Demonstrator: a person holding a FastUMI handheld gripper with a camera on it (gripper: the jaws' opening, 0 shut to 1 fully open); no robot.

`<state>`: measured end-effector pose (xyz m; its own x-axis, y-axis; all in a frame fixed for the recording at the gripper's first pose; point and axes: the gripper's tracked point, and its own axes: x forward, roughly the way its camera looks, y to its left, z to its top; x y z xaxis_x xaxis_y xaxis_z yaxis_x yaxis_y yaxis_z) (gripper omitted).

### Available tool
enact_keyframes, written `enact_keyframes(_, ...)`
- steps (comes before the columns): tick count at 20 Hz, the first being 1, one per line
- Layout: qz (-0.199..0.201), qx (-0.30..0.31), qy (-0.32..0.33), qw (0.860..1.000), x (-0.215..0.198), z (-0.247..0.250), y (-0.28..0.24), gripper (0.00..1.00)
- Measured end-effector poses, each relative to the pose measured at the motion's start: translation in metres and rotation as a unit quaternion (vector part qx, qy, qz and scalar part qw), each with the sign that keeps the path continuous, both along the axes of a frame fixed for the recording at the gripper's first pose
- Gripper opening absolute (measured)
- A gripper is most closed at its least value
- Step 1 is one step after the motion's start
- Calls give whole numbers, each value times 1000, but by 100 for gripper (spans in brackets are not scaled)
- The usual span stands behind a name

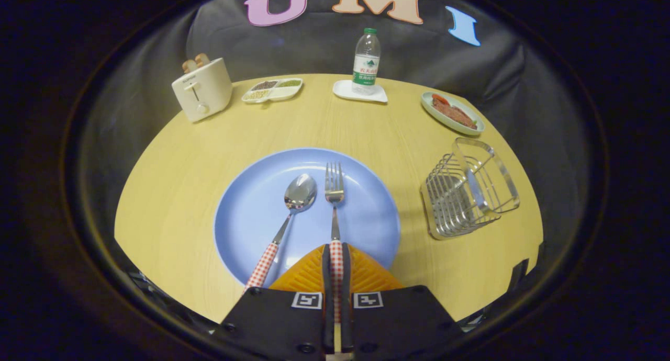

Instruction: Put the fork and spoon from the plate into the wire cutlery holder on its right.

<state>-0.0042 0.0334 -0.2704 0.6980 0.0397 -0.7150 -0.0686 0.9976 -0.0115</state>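
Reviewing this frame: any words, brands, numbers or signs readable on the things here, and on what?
Water bottle: printed label, too small to read.
Toaster: small brand mark near its top, too blurred to read.
Gripper, shut on the fork handle: two square coded markers, no words.
Nothing quotable.

Blue plate [251, 214]; red-white checked handles on spoon [285, 220] and fork [334, 204]. Yellow wood-grain table [178, 183]. Cream toaster [203, 89]. Green-capped, green-labelled water bottle [366, 60]. Silver wire cutlery holder [466, 191].
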Motion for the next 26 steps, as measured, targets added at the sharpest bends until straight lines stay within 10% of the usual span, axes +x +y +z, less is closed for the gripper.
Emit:
enact_keyframes(13,-139,-6,56,989,-24,111,-65,8)
enact_keyframes(26,-243,32,316,916,-17,92,-129,8)
